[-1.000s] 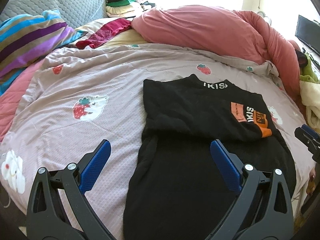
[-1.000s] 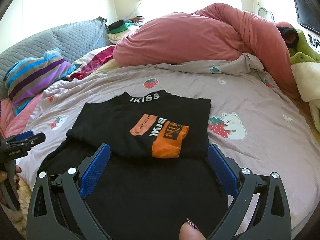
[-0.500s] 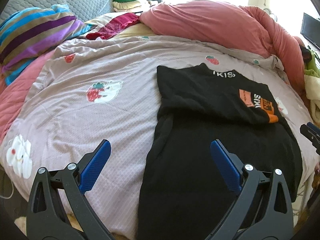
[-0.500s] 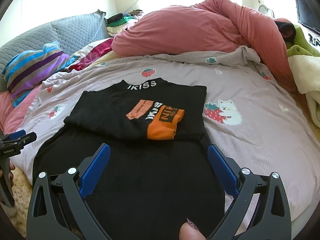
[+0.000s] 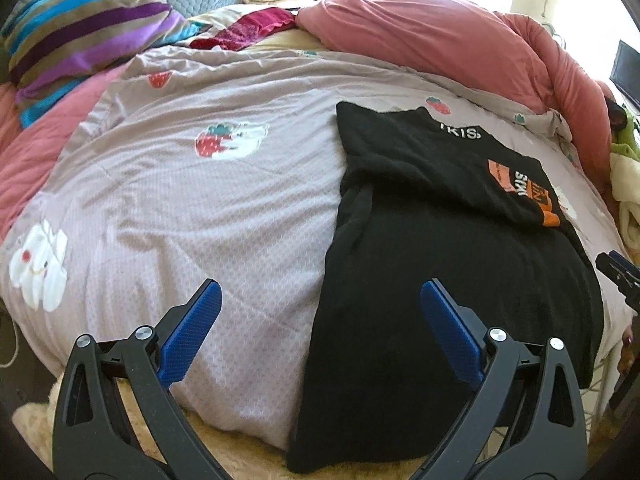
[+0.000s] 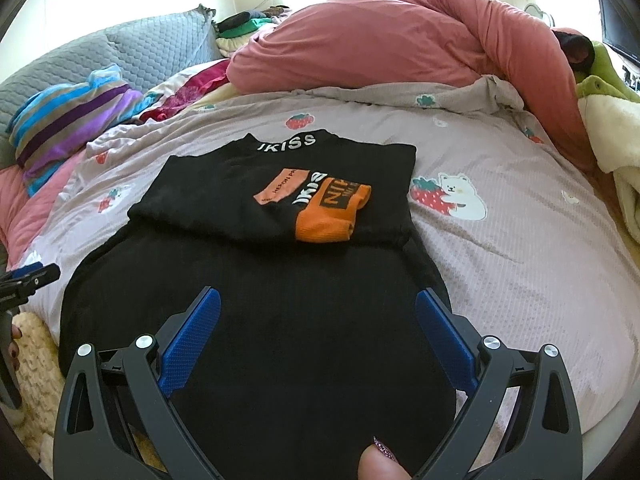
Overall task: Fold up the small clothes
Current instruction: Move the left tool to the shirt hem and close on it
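Left wrist view: left gripper [image 5: 320, 308] spread, empty, black top [image 5: 440, 248] centre-right, sleeves folded in; right wrist view: right gripper [image 6: 318, 312] spread over hem at lower centre; next, probably pinch hem corners, fold toward collar.

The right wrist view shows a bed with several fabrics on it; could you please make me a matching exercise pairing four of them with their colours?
Things:
1. garment lying in front of the right gripper
2. bunched duvet
3. quilted pillow
4. blanket at far left

Colours:
a. grey
b. black with an orange patch
c. blue, purple and brown stripes
d. pink

Pairs: 1-b, 2-d, 3-a, 4-c
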`<state>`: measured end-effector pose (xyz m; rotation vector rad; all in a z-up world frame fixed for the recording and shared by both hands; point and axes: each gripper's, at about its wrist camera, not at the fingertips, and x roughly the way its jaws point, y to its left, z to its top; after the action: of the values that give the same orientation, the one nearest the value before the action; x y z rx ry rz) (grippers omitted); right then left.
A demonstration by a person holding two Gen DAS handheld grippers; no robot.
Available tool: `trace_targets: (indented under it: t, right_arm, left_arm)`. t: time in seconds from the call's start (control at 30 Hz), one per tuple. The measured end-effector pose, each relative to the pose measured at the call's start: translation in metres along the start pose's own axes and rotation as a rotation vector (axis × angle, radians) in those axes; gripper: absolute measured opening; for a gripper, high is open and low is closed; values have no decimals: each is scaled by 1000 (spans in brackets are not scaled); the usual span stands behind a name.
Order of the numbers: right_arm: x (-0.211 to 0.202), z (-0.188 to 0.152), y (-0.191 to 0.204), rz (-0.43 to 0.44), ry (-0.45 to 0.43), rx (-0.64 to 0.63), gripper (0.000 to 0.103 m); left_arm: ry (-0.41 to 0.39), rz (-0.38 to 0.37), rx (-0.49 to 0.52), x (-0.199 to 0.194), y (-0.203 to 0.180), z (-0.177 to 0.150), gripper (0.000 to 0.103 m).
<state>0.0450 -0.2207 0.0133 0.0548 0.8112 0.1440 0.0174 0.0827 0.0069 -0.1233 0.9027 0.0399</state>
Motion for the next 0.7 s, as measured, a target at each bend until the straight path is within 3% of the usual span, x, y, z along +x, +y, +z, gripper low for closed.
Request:
trace_targets:
  t: [0.53,0.6,0.7]
  right_arm:
    - [-1,-26,-6,4,48,-4,97]
    - [-1,-29,-8,2,55,-1,97]
    - [-2,-34,-11,-1,63,4,97]
  left_arm:
    - [45,-71,3,-3,6,-28,92]
    - [47,-81,-3,-5,7,-32,88]
    - [55,-108,-11,-7,10,-37,72]
